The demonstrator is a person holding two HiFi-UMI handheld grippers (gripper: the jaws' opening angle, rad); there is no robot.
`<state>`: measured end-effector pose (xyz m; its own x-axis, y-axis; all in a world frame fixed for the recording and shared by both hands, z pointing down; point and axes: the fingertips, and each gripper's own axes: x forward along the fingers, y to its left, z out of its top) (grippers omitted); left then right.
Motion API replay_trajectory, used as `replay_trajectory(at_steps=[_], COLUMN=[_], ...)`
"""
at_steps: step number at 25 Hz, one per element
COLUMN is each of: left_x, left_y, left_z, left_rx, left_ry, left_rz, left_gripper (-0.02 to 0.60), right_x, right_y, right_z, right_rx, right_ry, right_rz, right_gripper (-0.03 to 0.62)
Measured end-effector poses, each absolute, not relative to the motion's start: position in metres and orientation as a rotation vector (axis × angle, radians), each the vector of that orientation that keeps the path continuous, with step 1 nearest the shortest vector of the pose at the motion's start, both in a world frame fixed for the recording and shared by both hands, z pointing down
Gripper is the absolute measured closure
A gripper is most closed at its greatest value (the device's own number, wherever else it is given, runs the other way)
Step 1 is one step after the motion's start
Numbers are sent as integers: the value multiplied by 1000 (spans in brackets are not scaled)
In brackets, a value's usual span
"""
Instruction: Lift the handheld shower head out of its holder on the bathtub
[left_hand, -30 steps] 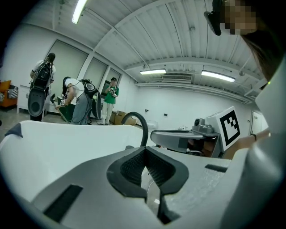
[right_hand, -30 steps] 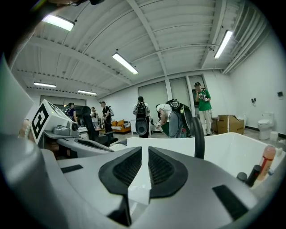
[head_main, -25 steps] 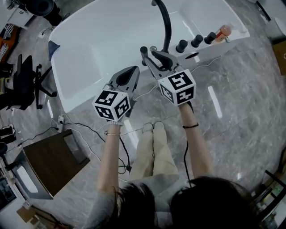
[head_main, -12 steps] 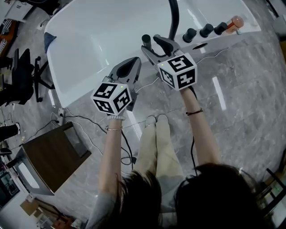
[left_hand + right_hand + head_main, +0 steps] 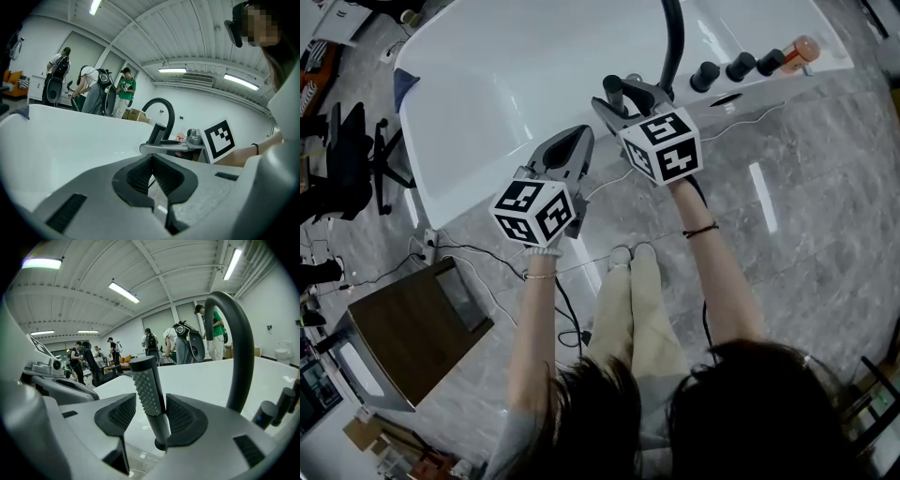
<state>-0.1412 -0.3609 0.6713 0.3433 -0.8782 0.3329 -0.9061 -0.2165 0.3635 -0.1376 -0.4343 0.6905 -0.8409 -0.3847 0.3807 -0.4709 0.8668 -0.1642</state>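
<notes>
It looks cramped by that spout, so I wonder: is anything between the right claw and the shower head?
Nothing visible. The shower head stands upright between the right claw's open jaws, and the space above it is free. The spout rises off to its right, apart from it.

Both arms reach forward, a gripper in each hand.
The left gripper (image 5: 567, 142) sits nearer the body, its jaws pressed together with nothing between them. The right gripper (image 5: 622, 97) reaches further ahead, with its jaws standing apart. The bare left forearm (image 5: 533, 323) and right forearm (image 5: 714, 277) run almost parallel, and each wrist wears a thin band.
</notes>
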Motion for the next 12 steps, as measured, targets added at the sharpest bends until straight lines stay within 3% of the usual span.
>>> replay_trajectory(at_steps=[5,12], left_x=[-143,-141], left_y=[-358,-357], left_z=[675,675], left_rx=[2109,2103], left_ry=[-1560,-1560], left_rz=[71,55], left_gripper=[577,577], right_x=[-136,-136], right_y=[-436,-437], right_z=[696,694], right_rx=[655,664], right_ry=[-2685,-2650], right_rz=[319,242], right_gripper=[441,456])
